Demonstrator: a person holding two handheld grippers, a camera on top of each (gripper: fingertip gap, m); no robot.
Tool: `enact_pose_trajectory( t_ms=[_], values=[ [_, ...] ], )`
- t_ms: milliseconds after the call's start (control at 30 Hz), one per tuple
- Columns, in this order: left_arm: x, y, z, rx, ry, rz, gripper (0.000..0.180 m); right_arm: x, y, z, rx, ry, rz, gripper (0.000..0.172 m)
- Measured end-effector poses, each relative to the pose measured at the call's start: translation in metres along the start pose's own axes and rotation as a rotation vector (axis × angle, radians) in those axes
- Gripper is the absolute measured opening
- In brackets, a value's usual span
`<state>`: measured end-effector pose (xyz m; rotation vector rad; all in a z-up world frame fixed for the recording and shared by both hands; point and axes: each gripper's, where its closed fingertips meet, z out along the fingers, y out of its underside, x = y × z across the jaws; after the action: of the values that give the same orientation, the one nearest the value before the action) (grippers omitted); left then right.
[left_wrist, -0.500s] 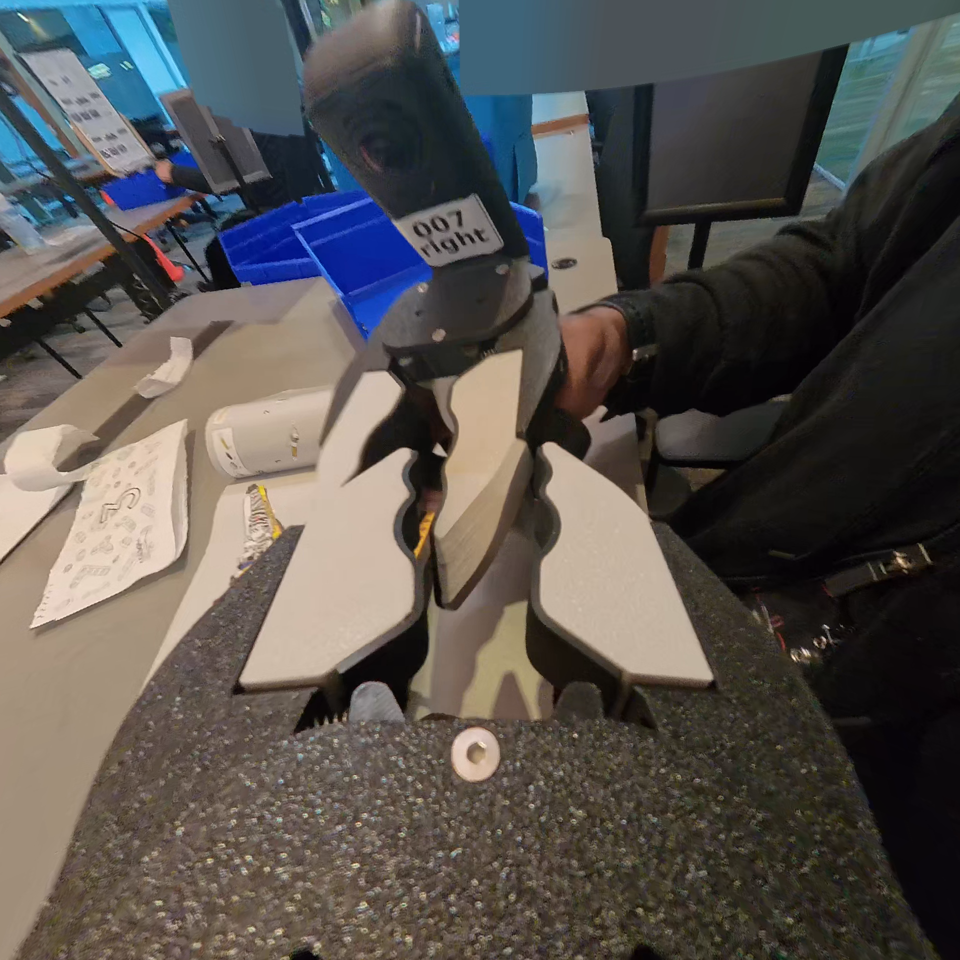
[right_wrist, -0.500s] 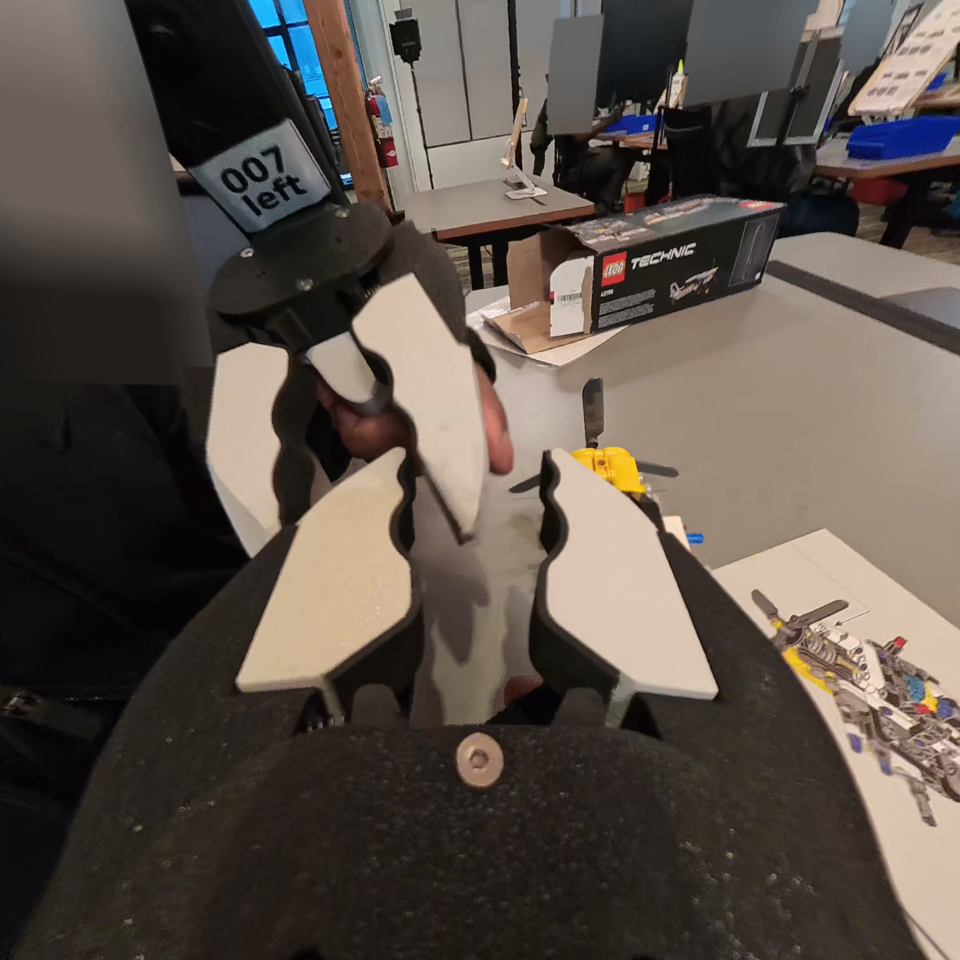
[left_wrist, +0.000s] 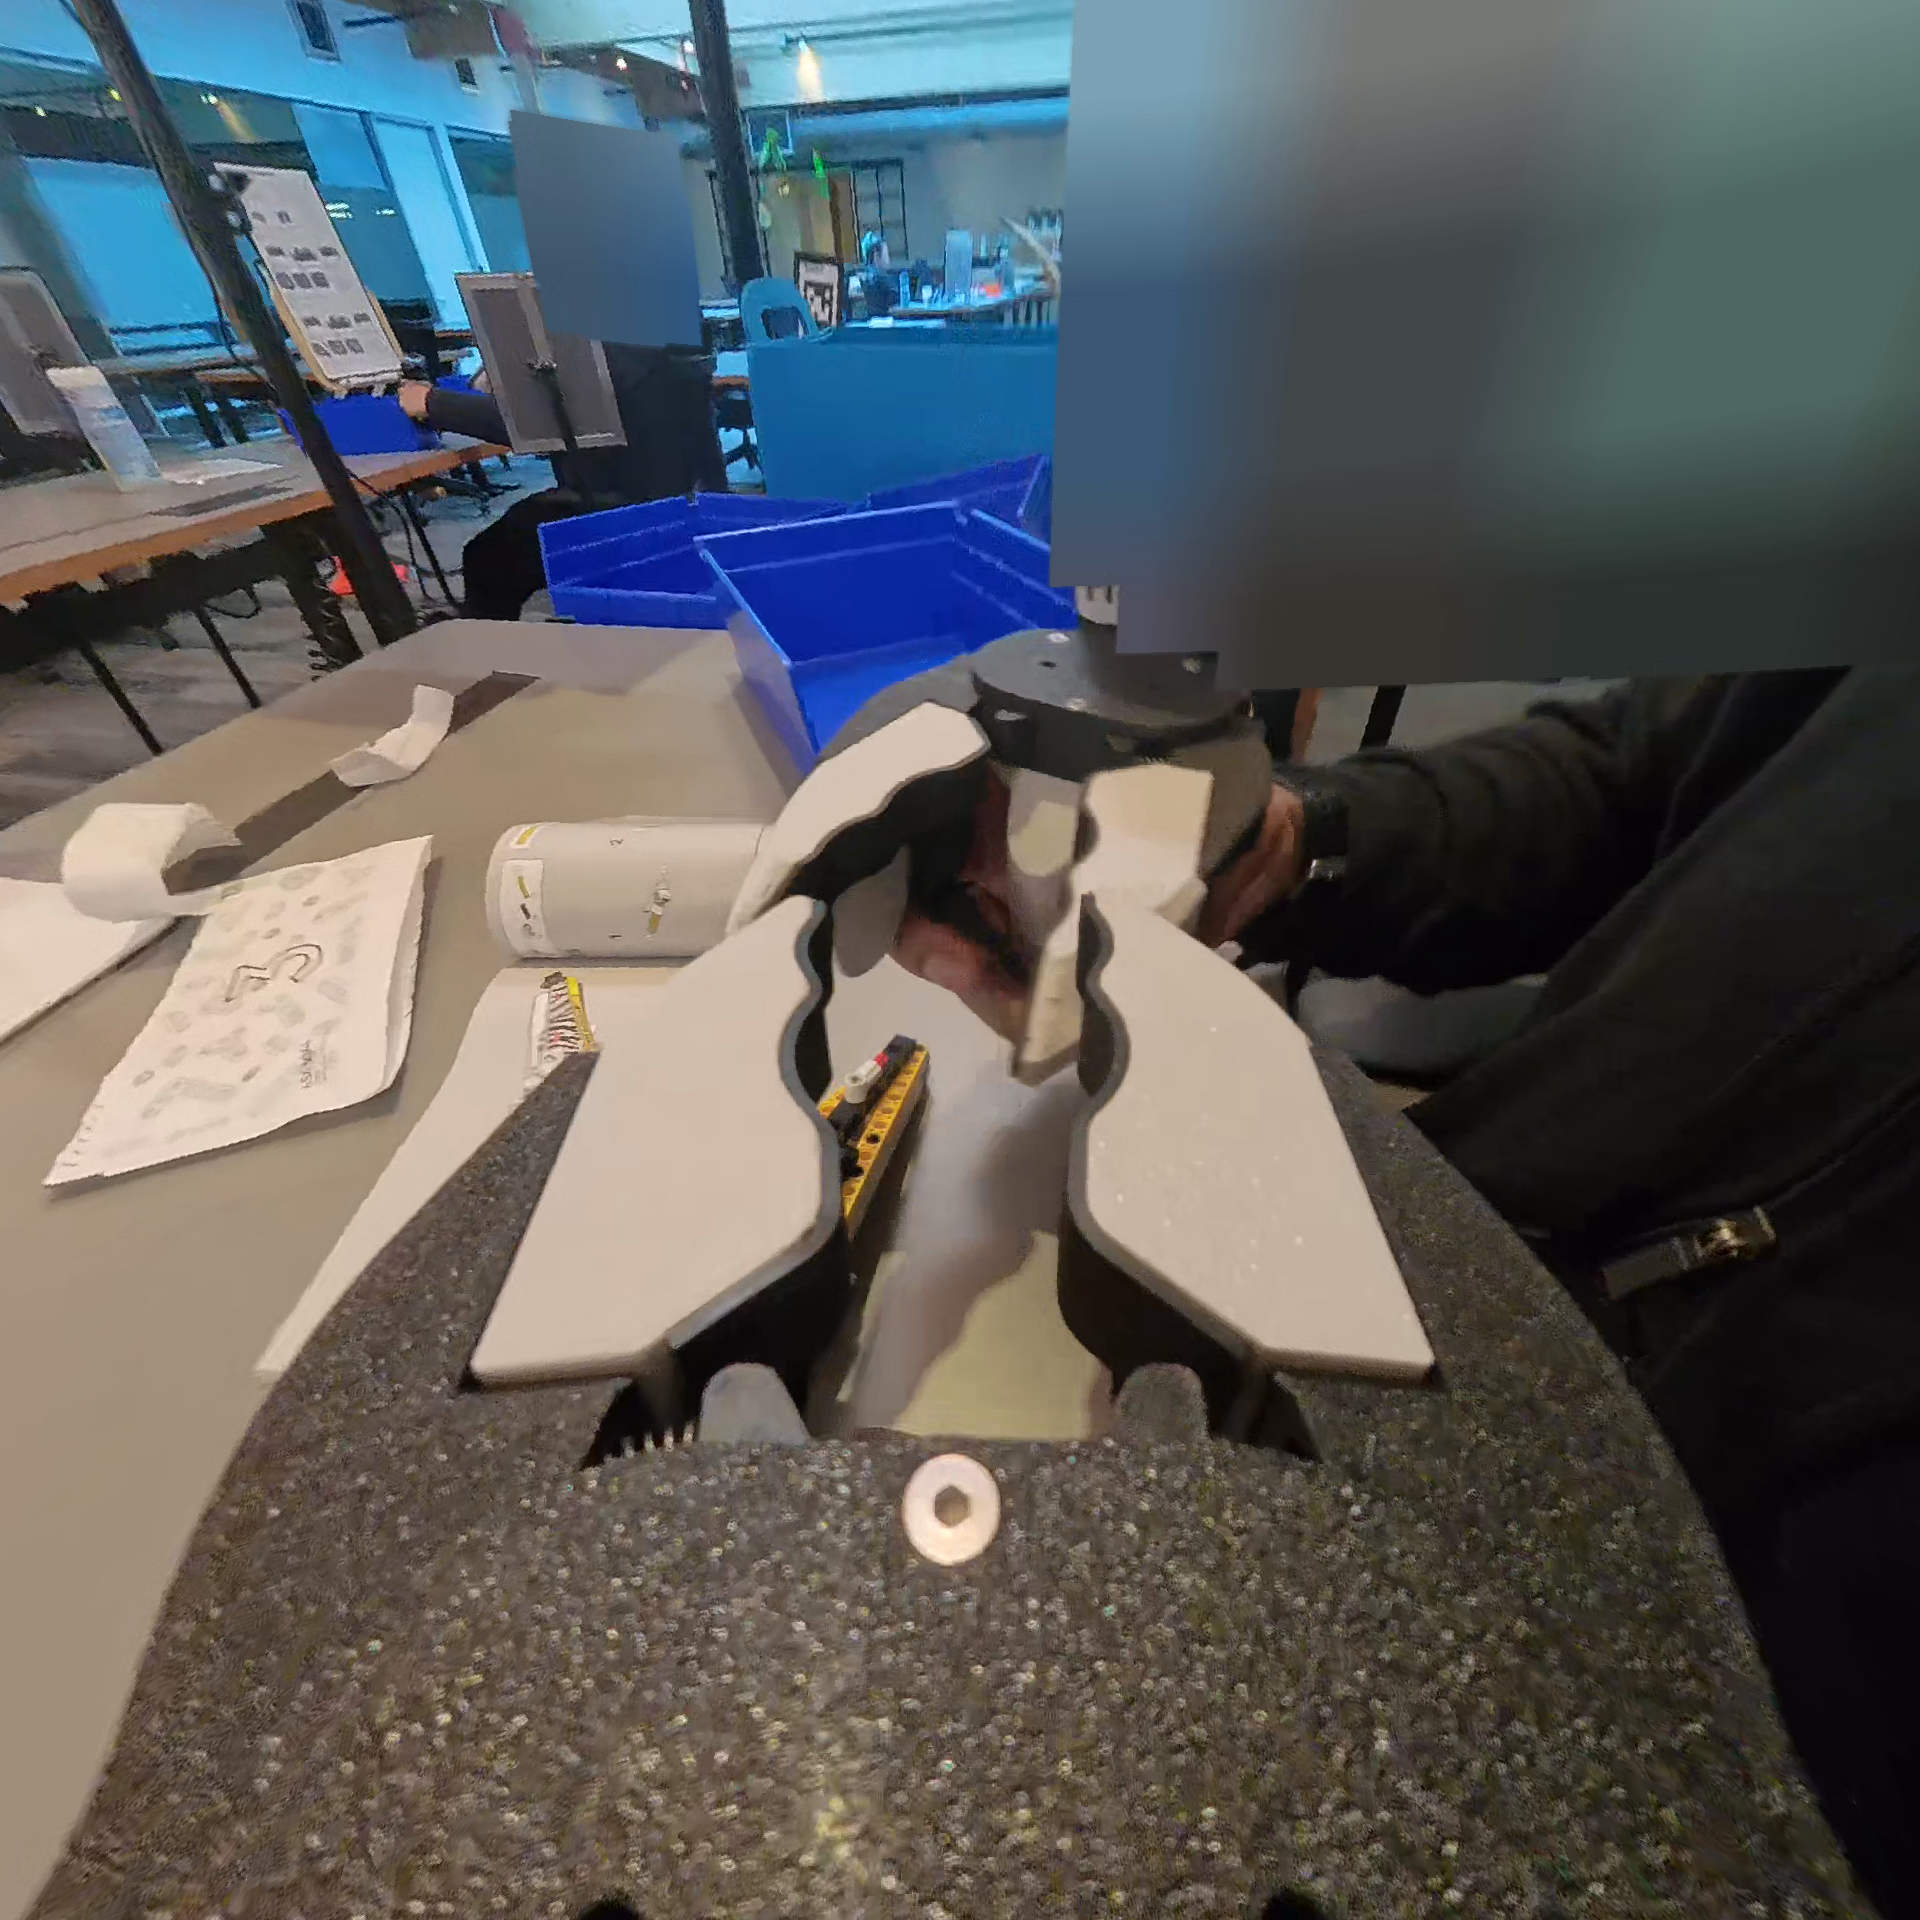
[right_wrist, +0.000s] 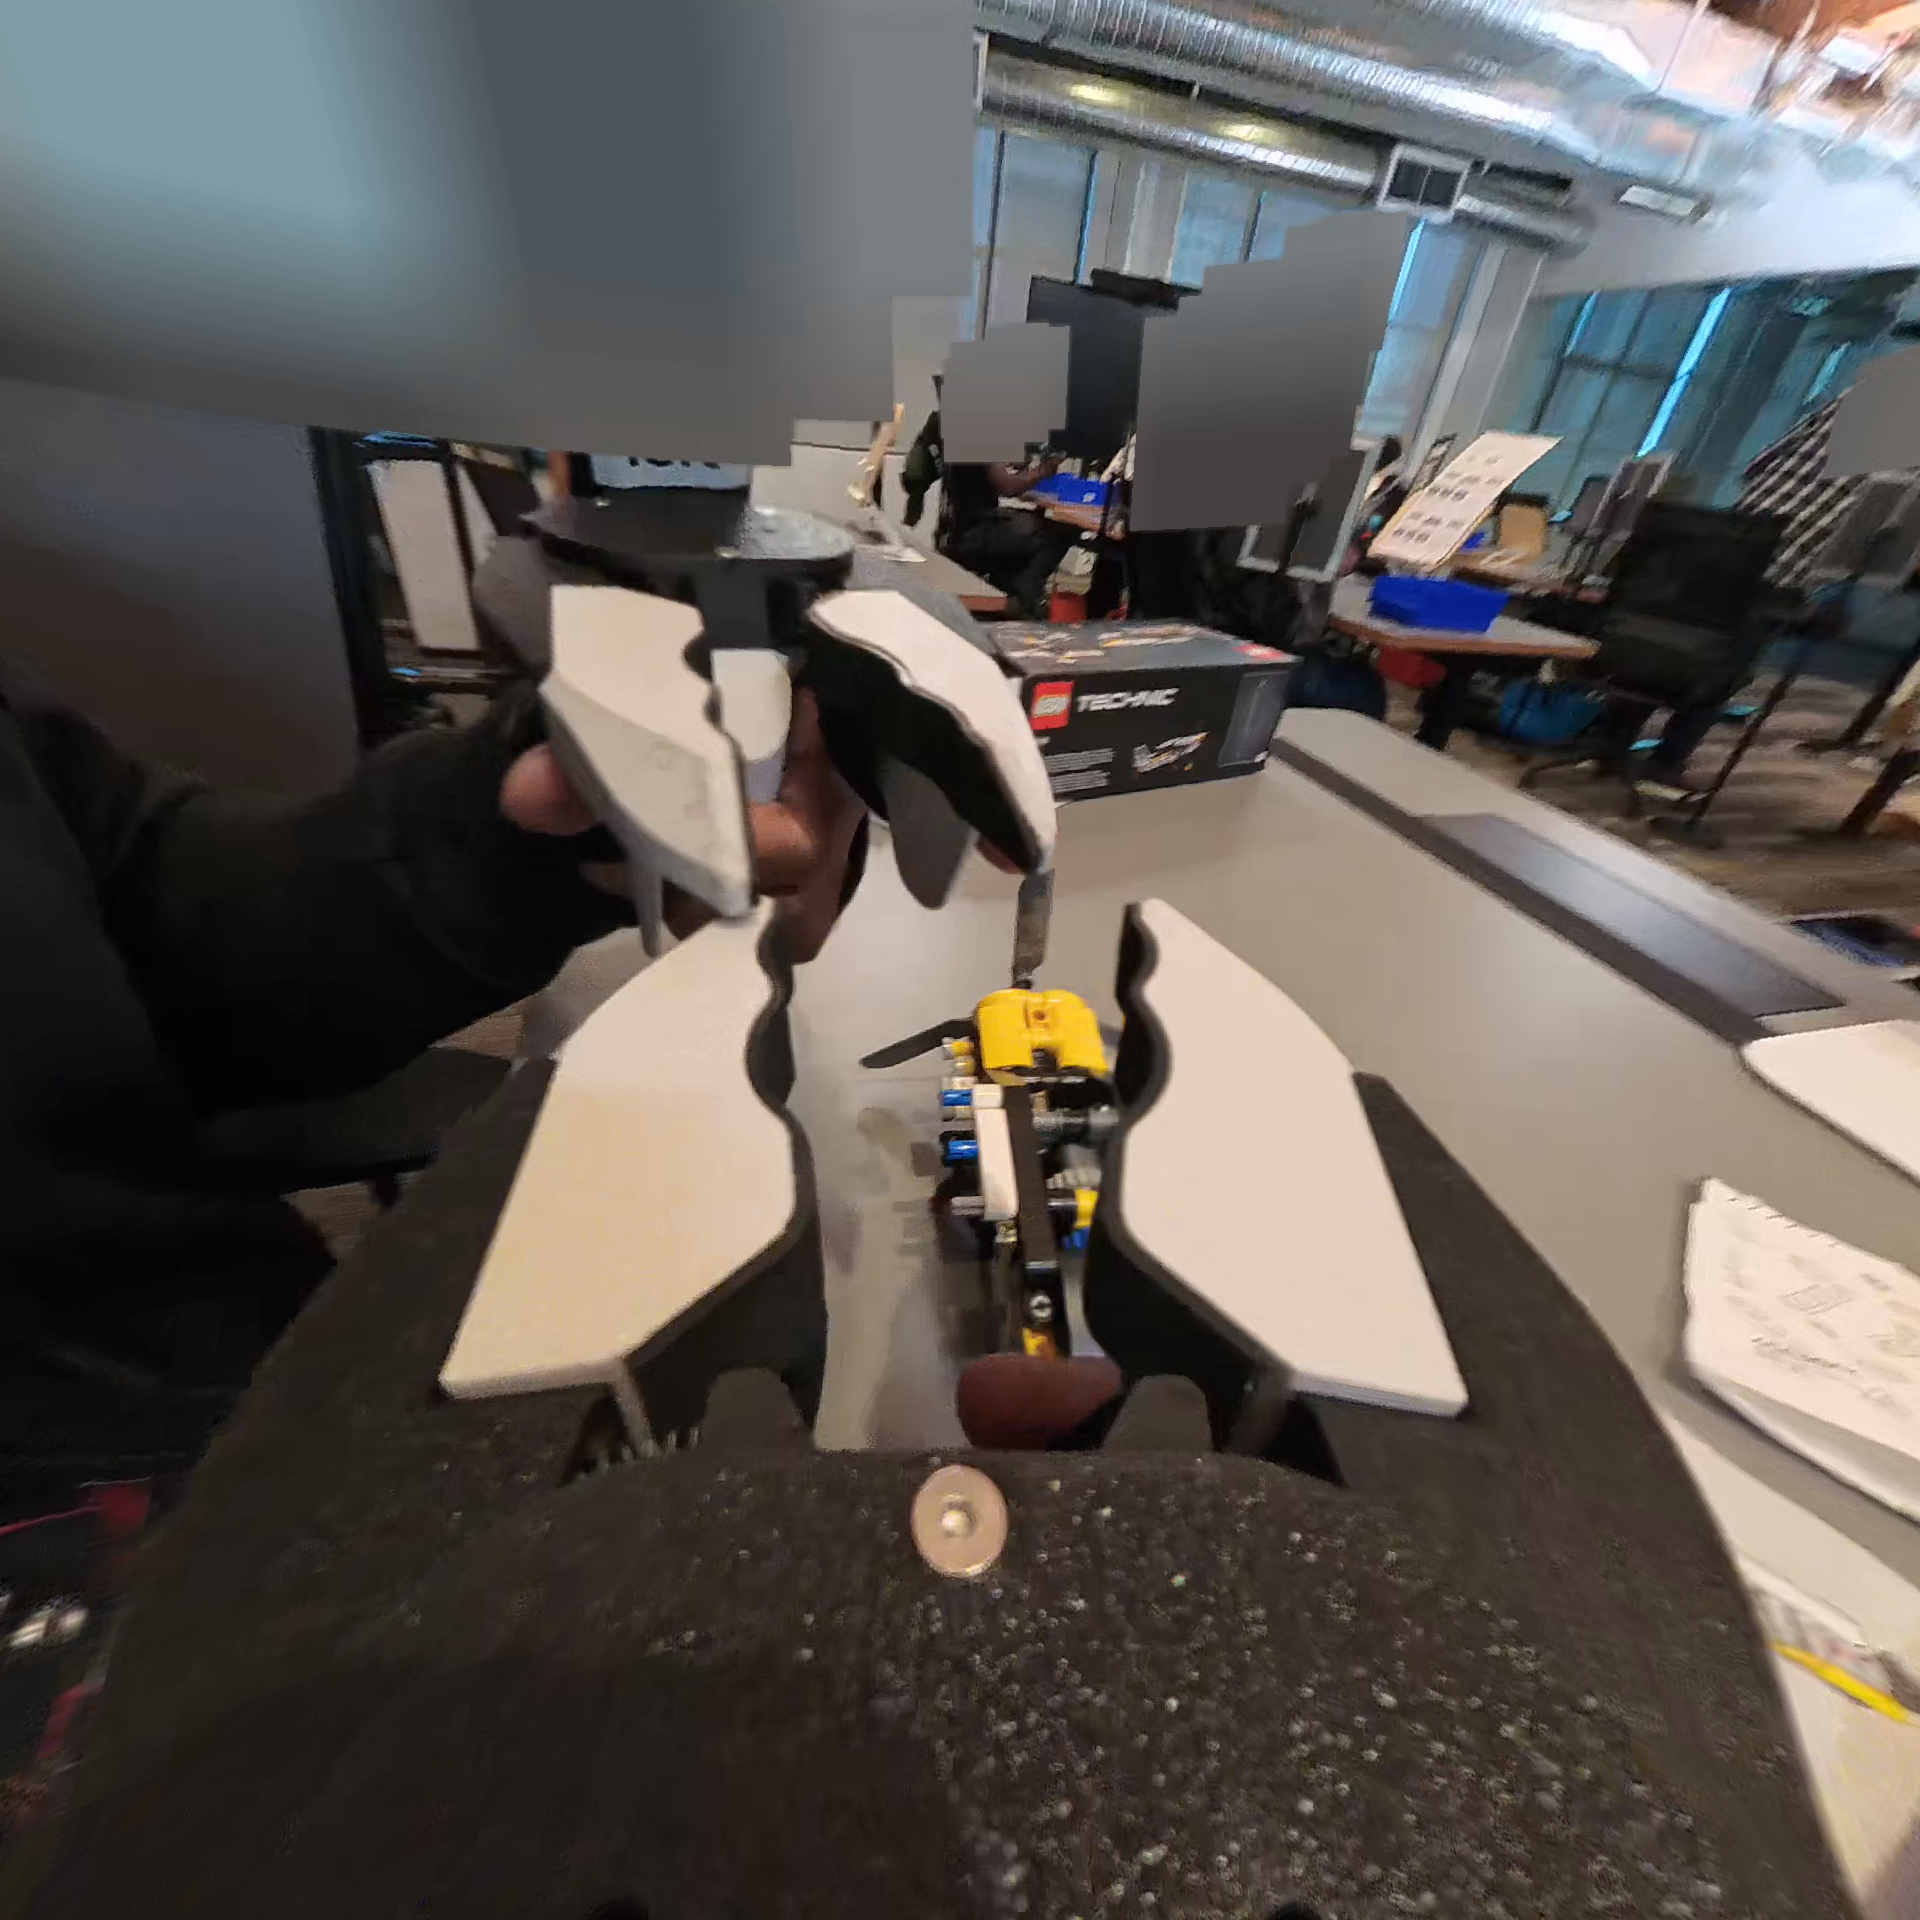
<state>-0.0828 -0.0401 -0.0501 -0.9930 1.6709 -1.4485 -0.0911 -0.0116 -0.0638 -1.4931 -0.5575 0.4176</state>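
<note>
In the left wrist view my left gripper (left_wrist: 951, 935) is open with nothing between its pads. A small yellow and black brick model (left_wrist: 878, 1112) lies on the grey table (left_wrist: 582, 748), just beside and below my left finger. My right gripper (left_wrist: 977, 862) hangs just beyond my fingertips, open and empty. In the right wrist view my right gripper (right_wrist: 951, 925) is open above the same model (right_wrist: 1029, 1081), which has a yellow block and black blades and lies near the right finger, untouched by the pads. My left gripper (right_wrist: 810, 810) hovers just ahead, open.
Blue bins (left_wrist: 883, 592) stand at the table's far side. A rolled white booklet (left_wrist: 623, 888) and a printed sheet (left_wrist: 260, 997) lie to the left. A dark cardboard box (right_wrist: 1143, 707) sits farther back and an open booklet (right_wrist: 1808, 1340) at the right. A person's dark sleeve (left_wrist: 1558, 883) is close by.
The two grippers were interleaved, each with a finger between the other's; they have drawn apart. My right jaws have widened. The brick model now shows between the right fingers.
</note>
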Motion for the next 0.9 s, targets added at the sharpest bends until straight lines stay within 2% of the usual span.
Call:
enact_pose_trajectory(
  t_ms=[133, 200, 333, 533, 600, 633, 767, 867, 900],
  values=[
    [-0.011, -0.003, 0.003, 0.058, 0.024, -0.138, 0.047, -0.005, -0.001, -0.001, 0.001, 0.063, -0.206, 0.076],
    [-0.019, -0.008, 0.007, 0.102, 0.006, -0.181, 0.048, -0.012, 0.006, 0.003, -0.032, 0.057, -0.3, 0.078],
    [-0.019, -0.003, 0.02, 0.089, 0.049, -0.207, 0.048, -0.023, 0.016, 0.013, -0.085, 0.047, -0.356, 0.095],
    [-0.002, 0.012, 0.035, 0.006, 0.073, -0.116, 0.051, -0.033, 0.025, 0.019, -0.107, 0.019, -0.323, 0.08],
    [-0.001, 0.012, 0.036, -0.006, 0.061, -0.1, 0.052, -0.032, 0.031, 0.02, -0.159, 0.038, -0.308, 0.082],
    [-0.007, 0.009, 0.033, 0.003, 0.024, -0.082, 0.051, -0.029, 0.036, 0.019, -0.21, 0.05, -0.3, 0.086],
    [-0.03, 0.0, 0.002, 0.09, -0.098, -0.113, 0.052, -0.013, 0.043, 0.003, -0.291, 0.067, -0.288, 0.066],
    [-0.042, 0.018, -0.021, 0.056, -0.188, -0.155, 0.052, 0.004, 0.054, -0.011, -0.388, 0.071, -0.287, 0.055],
    [-0.044, 0.027, -0.026, 0.033, -0.22, -0.164, 0.053, 0.009, 0.059, -0.016, -0.426, 0.073, -0.292, 0.046]
  ],
)
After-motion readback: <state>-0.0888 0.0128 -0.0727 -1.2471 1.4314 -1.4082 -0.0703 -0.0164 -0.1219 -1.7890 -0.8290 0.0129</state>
